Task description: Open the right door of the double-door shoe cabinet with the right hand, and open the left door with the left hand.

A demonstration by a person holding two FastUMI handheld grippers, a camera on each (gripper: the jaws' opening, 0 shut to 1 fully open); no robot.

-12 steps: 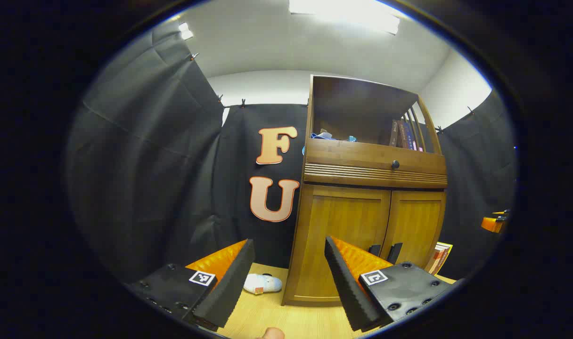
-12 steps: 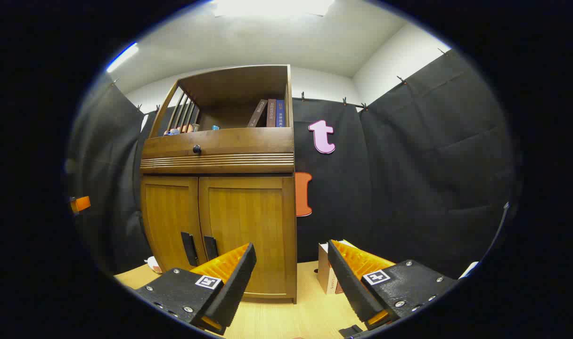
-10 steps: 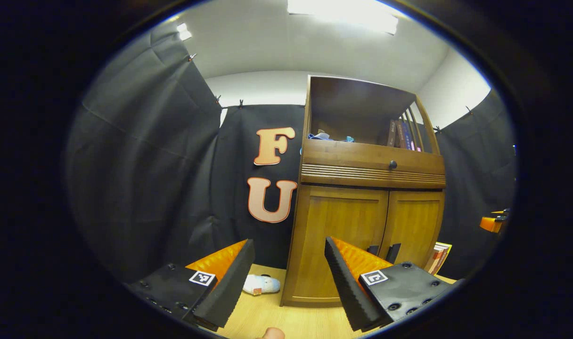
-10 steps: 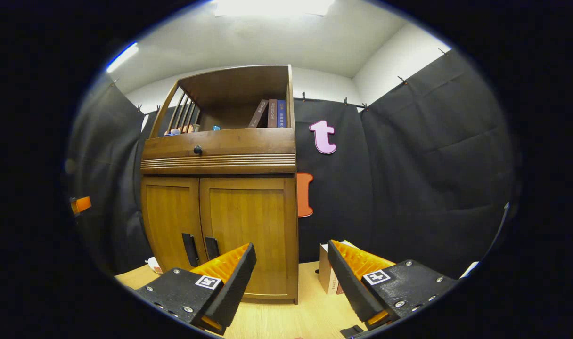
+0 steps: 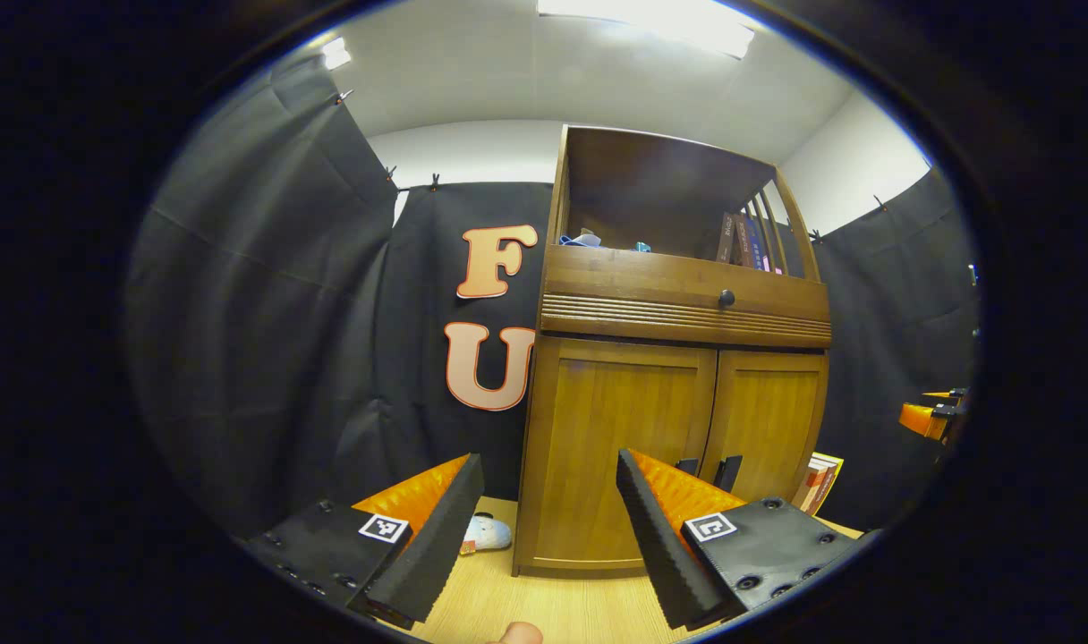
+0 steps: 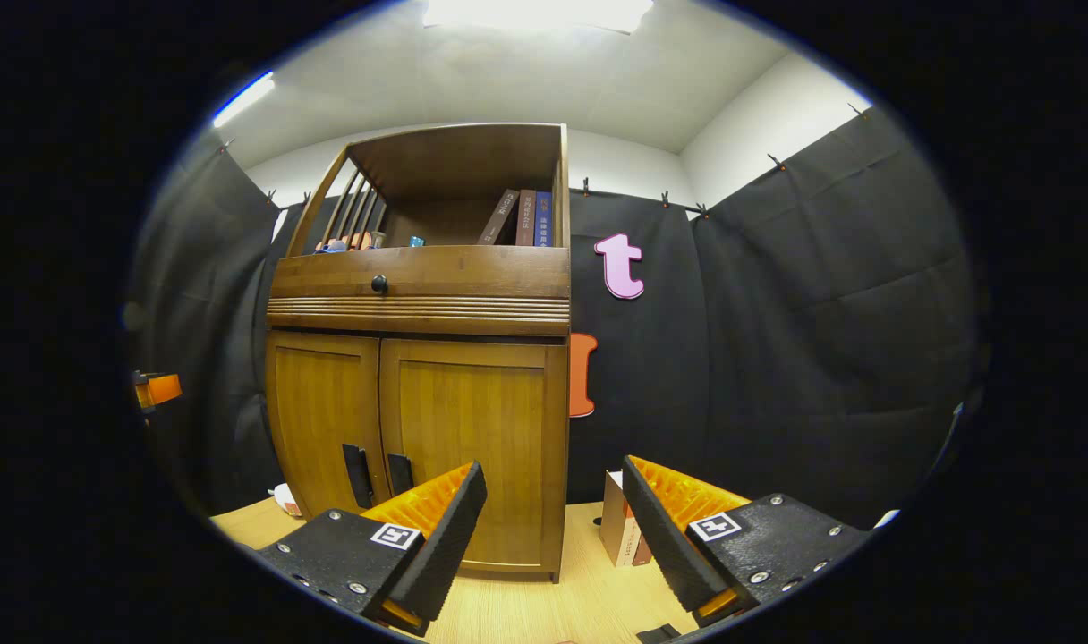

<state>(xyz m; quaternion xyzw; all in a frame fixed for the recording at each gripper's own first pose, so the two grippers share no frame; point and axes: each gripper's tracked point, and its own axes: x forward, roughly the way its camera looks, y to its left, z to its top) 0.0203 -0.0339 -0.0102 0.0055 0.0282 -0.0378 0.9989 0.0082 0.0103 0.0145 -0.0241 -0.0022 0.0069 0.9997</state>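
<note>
The wooden shoe cabinet (image 5: 669,429) stands ahead with both doors shut. In the left gripper view its left door (image 5: 611,447) is just beyond my open left gripper (image 5: 548,456), and the right door (image 5: 768,429) is farther right. Two dark handles (image 5: 687,465) (image 5: 730,471) flank the centre seam, partly hidden by my right finger. In the right gripper view the cabinet (image 6: 419,295) sits left of centre, its right door (image 6: 468,438) behind my open right gripper (image 6: 554,463). The handles (image 6: 358,476) (image 6: 399,472) show low on the doors. Neither gripper touches the cabinet.
A drawer with a round knob (image 5: 726,298) and an open shelf with books (image 6: 522,217) top the cabinet. A white slipper (image 5: 488,534) lies left of its base. Books (image 5: 817,483) and a small box (image 6: 617,532) stand to its right on the wooden floor.
In the left gripper view the cabinet has slid left and grown a little. In the right gripper view it has grown slightly and shifted right. Both grippers stay open; the doors stay shut.
</note>
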